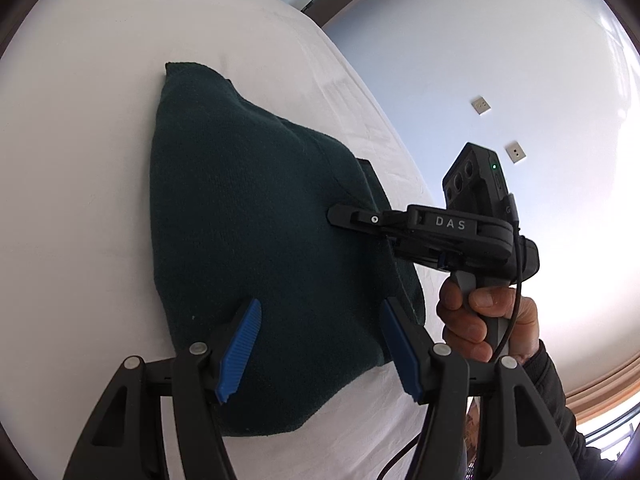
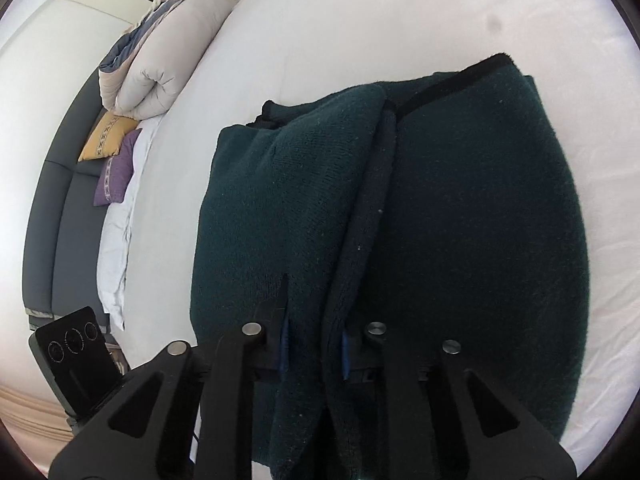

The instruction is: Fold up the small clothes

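A dark green knitted garment lies partly folded on the white bed. My left gripper is open, its blue pads over the garment's near edge, holding nothing. My right gripper reaches in from the right and pinches the garment's right side. In the right wrist view the right gripper is shut on a thick fold of the garment, with cloth bunched between its blue pads. A black trim band runs along the garment's far edge.
The white bed sheet spreads around the garment. A rolled beige duvet, a yellow cushion and a purple cushion lie at the bed's head by a grey headboard. A wall with two sockets is beyond.
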`<action>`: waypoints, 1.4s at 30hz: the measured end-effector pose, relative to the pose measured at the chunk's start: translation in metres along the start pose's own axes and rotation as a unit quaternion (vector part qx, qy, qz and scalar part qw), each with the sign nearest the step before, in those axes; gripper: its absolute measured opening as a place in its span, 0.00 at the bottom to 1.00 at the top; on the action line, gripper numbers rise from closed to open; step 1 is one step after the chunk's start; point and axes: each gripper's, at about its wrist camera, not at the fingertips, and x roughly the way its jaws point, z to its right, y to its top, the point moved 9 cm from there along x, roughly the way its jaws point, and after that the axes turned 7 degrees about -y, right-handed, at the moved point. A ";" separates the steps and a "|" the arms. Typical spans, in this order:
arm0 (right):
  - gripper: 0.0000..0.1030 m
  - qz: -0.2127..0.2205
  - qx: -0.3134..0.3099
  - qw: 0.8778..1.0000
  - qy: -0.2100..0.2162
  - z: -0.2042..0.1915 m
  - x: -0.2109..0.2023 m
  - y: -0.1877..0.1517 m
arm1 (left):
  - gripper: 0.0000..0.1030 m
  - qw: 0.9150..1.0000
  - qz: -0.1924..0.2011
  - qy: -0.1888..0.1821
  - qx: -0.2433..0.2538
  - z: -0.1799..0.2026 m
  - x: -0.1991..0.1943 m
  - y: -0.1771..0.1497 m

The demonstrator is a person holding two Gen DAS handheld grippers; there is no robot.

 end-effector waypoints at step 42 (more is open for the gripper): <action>0.21 0.045 0.009 0.997 -0.061 0.094 -0.114 -0.074 | 0.62 0.995 -0.059 0.045 0.074 0.033 0.048 -0.044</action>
